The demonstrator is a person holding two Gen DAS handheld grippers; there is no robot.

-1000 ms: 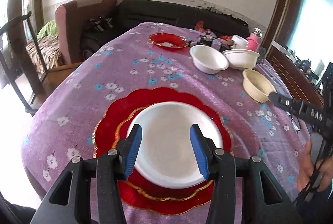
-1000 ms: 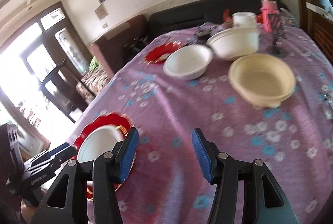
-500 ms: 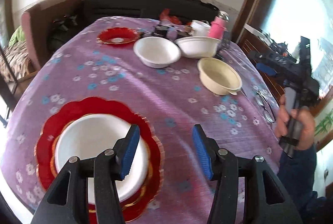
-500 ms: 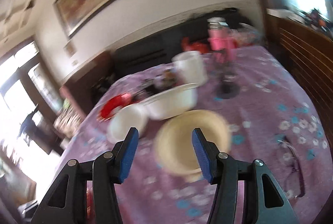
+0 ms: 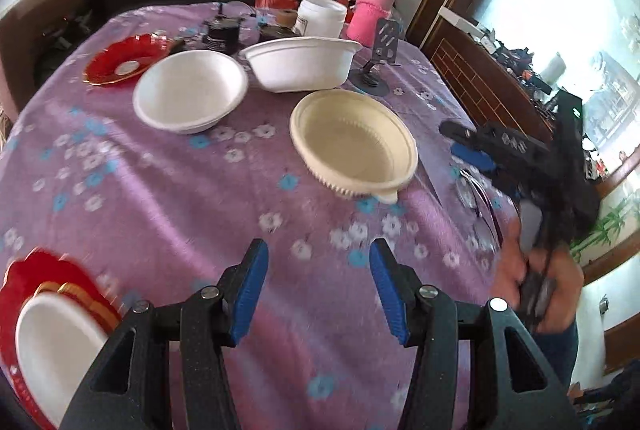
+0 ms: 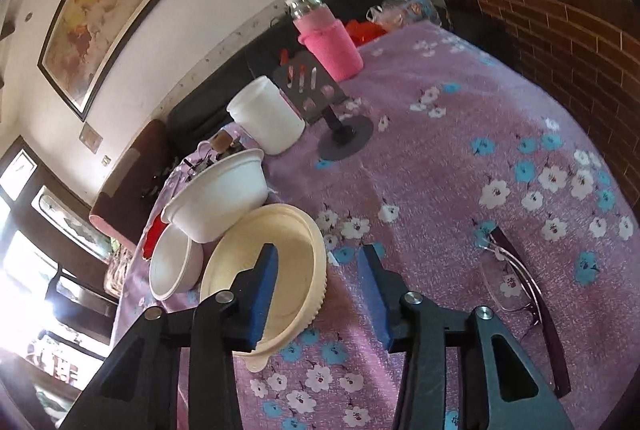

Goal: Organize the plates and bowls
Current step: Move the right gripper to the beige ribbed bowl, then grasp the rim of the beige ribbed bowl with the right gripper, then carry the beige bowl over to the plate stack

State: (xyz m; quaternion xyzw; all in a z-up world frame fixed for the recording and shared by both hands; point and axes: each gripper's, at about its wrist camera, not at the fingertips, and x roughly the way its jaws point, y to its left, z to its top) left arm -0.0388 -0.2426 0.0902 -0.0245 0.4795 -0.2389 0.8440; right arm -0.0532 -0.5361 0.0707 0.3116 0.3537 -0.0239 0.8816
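A cream ribbed bowl (image 5: 354,146) stands right of centre on the purple flowered cloth. My right gripper (image 6: 320,270) straddles the near rim of the cream bowl (image 6: 292,242), with the left finger inside and the right finger outside. Its jaws are closing and the pads are not pressing on the rim. Behind it are a shallow white bowl (image 5: 190,96) and a deeper white bowl (image 5: 302,64). My left gripper (image 5: 318,270) hovers open over bare cloth with nothing between its fingers. A white plate (image 5: 44,346) lies on a large red plate (image 5: 24,278) at the lower left.
A small red plate (image 5: 124,60) sits at the far left. A white jar (image 6: 266,118), a pink-sleeved bottle (image 6: 328,42) and a black phone stand (image 6: 344,134) crowd the back. Eyeglasses (image 6: 516,278) lie right of the right gripper. A hand (image 5: 536,282) holds it near the table's right edge.
The left gripper swung right, away from the stacked plates toward the bowls. The right gripper rolled, came down onto the cream bowl's rim, and its jaws narrowed.
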